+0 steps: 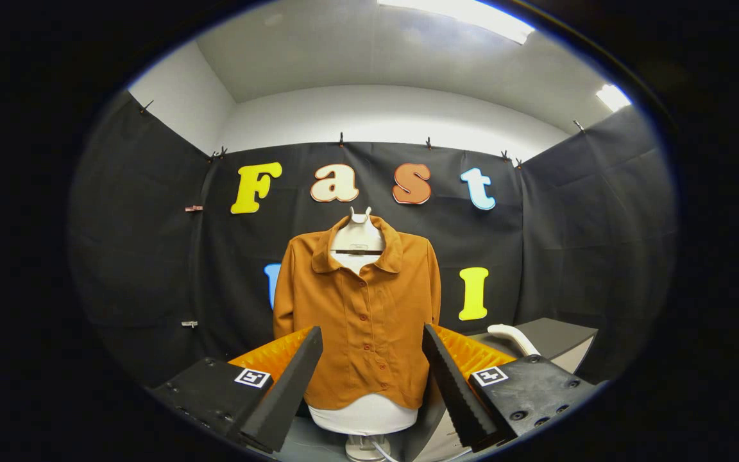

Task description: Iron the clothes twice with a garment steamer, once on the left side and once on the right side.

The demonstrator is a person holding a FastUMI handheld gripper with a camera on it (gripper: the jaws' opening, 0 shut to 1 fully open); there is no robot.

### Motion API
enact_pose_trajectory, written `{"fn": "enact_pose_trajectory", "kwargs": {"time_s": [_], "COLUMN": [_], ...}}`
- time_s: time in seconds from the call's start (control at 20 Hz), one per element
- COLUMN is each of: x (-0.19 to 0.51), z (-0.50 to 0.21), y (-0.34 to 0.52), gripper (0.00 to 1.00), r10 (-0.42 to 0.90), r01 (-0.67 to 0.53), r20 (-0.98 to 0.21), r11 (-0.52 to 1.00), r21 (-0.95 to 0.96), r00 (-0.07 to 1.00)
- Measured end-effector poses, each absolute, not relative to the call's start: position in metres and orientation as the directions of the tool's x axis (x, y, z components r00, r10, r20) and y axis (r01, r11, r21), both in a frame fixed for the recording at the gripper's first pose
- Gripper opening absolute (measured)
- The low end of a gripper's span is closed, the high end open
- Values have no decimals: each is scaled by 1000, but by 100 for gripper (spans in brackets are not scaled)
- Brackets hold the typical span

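Observation:
An orange-brown buttoned shirt (358, 314) hangs on a white mannequin torso (363, 414) straight ahead, beyond my fingers. My gripper (373, 343) is open, its two fingers spread wide to either side of the shirt's lower half, with nothing between them. A white curved handle, likely the garment steamer (514, 338), lies to the right on a dark table, just beyond the right finger. Its body is hidden behind that finger.
The dark table (559, 340) stands at the right of the mannequin. The mannequin's white stand base (366, 449) shows low between the fingers. Black cloth walls close the booth on three sides.

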State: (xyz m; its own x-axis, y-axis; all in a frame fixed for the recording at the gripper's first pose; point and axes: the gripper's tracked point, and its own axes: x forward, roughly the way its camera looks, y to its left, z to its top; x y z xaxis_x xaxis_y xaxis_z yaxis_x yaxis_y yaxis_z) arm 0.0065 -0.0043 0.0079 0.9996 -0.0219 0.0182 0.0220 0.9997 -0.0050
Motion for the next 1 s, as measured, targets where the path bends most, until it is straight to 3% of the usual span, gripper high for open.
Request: {"fn": "enact_pose_trajectory", "kwargs": {"time_s": [1.0], "x": [-8], "z": [-8], "y": [-17], "gripper": [98], "r10": [-177], "r01": [177], "r20": [-27], "r11": [984], "r21": [-3], "r00": [984]}}
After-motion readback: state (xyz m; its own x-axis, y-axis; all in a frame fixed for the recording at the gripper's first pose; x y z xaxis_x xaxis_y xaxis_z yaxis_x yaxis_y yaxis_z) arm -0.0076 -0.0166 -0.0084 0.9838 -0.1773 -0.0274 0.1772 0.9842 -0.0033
